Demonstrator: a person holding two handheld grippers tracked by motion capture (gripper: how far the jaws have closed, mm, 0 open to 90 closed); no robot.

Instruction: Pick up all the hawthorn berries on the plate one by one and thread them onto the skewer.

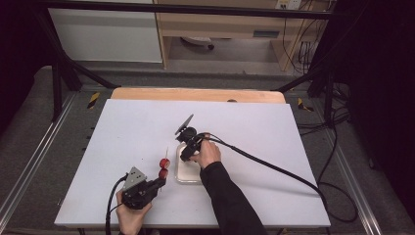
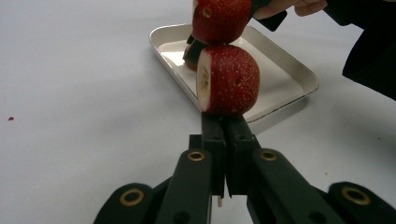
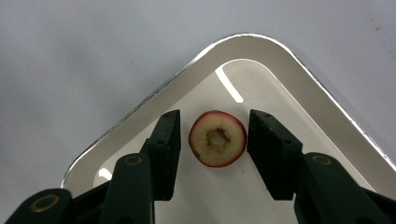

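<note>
We see, from the high view, a white table (image 1: pixel 122 147) with a person's forearms entering at 6 o'clock. Our left gripper (image 1: pixel 157 184) sits near the table's front edge at about 7 o'clock, its jaws pressed together on a thin wooden skewer (image 1: pixel 166 155) that points toward 12 o'clock. Two red fruit pieces (image 1: pixel 164 168) are threaded on the skewer, one above the other and touching. In the left gripper view, the lower piece rests right against the closed jaw tips, and the skewer's end pokes out below them.

Just beside the skewer, at 3 o'clock, lies a small white tray (image 1: pixel 182 177). Our right gripper (image 3: pixel 214 140) hangs over the tray's corner with jaws apart, flanking a cored fruit slice (image 3: pixel 217 138) lying flat on the tray floor; a narrow gap shows on each side. The tray's raised rim curves close behind the slice at 12 o'clock.

Wide bare tabletop lies open from 9 to 12 o'clock and out toward 3 o'clock.
</note>
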